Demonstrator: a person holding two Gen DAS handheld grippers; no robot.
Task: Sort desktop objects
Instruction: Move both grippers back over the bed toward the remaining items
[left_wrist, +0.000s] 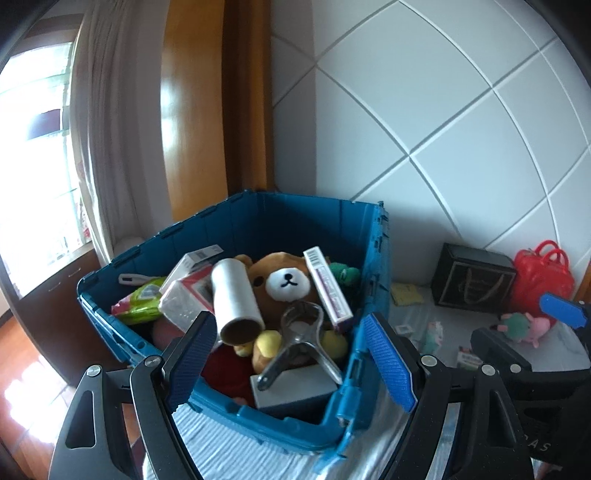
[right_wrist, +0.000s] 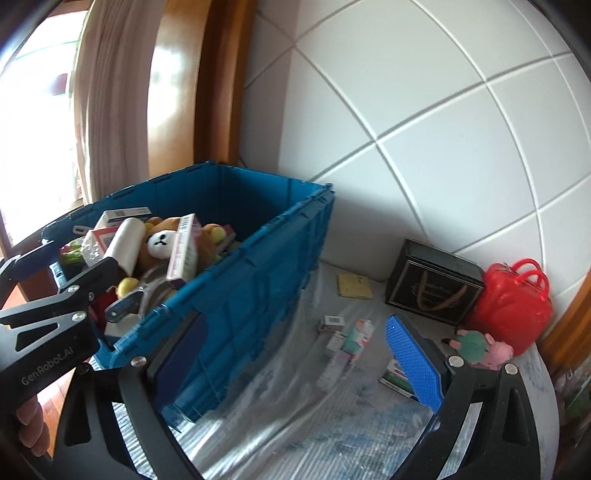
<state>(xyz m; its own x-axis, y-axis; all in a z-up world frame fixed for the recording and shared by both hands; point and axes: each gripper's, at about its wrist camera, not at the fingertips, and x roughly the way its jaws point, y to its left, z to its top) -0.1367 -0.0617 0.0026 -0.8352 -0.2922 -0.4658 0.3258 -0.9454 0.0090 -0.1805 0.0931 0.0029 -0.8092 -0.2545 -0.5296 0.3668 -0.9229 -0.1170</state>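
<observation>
Both grippers are spread wide and hold nothing: the left gripper (left_wrist: 291, 360) hangs over the near edge of the blue crate (left_wrist: 236, 410), which is piled with a teddy bear (left_wrist: 286, 282), a white roll (left_wrist: 236, 299), a metal clip (left_wrist: 301, 343) and boxes. The right gripper (right_wrist: 295, 365) faces the table to the crate's right, where small boxes (right_wrist: 345, 336), a pink plush (right_wrist: 480, 345), a black bag (right_wrist: 434, 282) and a red bag (right_wrist: 511, 299) remain. I judge this a between-picks step; next, the right gripper must reach far-right to a loose item and close on it
</observation>
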